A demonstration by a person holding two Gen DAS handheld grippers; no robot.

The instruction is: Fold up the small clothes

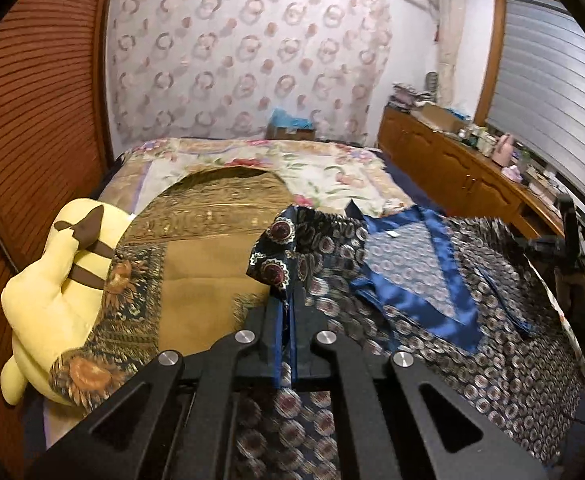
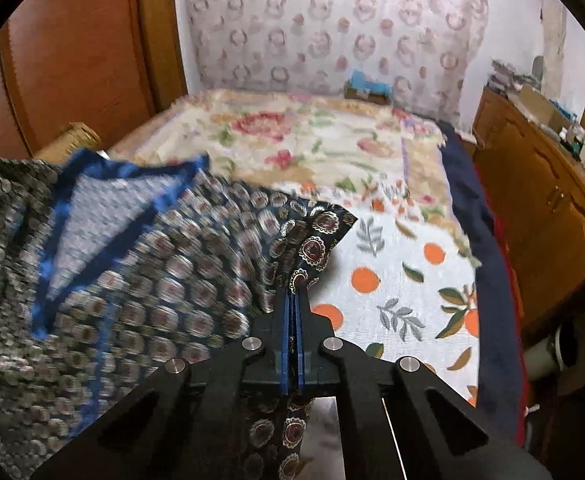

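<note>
Garment: navy patterned garment point(image 1: 432, 320) with medallion print, satin-blue trim point(image 1: 412, 304) around a paler lining panel; spread on the near part of the bed, between both grippers.
Left gripper: left gripper point(image 1: 287, 308) clamped on the garment's left edge; cloth runs between the blue pads and a flap of it stands up just beyond the tips.
Right gripper: right gripper point(image 2: 294, 308) pinched tight on the garment's right edge; fabric pokes out above the tips and hangs below the jaws.
Cloth state: both pinched edges lifted off the bed; middle sags toward the covers. Right wrist view is motion-blurred over the garment.
Bed: floral blanket point(image 2: 292, 140) across the far half; orange-print sheet point(image 2: 404, 280) along the right edge near the right gripper; brown-gold patterned cover point(image 1: 196, 248) toward the left edge.
Left edge of bed: yellow plush toy point(image 1: 48, 292) with brown stripes, touching the brown-gold cover.
Surroundings: wooden cabinet point(image 1: 452, 160) with clutter right of the bed; patterned curtain point(image 1: 252, 52) at the far end.
</note>
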